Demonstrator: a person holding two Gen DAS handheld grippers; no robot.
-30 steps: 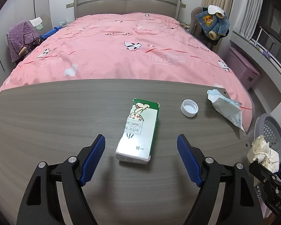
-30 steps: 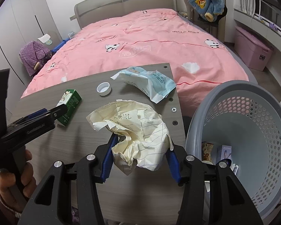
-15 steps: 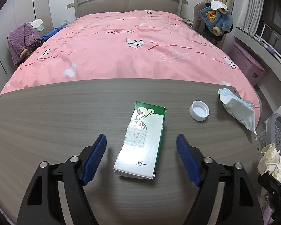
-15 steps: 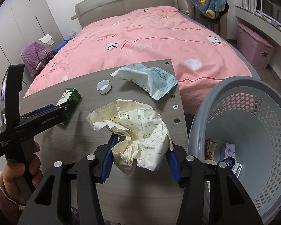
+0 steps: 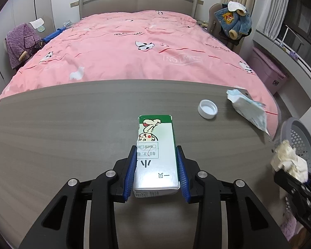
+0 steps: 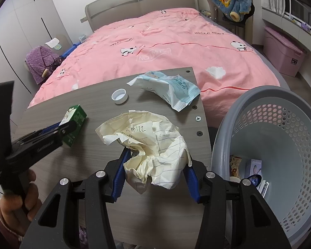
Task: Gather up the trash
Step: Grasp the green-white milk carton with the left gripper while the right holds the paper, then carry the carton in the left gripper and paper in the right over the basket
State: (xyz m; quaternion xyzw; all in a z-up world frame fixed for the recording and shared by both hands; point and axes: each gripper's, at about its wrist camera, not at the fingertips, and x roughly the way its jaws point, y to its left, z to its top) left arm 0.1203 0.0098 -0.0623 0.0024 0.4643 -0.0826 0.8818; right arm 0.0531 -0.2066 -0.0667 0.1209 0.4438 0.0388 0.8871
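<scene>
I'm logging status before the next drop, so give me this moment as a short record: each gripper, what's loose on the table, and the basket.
left gripper: shut on the carton, which lies flat on the table
right gripper: shut on the crumpled paper, near the table's right edge, beside the basket
loose on table: white cap; blue-and-white wrapper, at the right edge
basket: right of the table, a few items already at the bottom
</scene>
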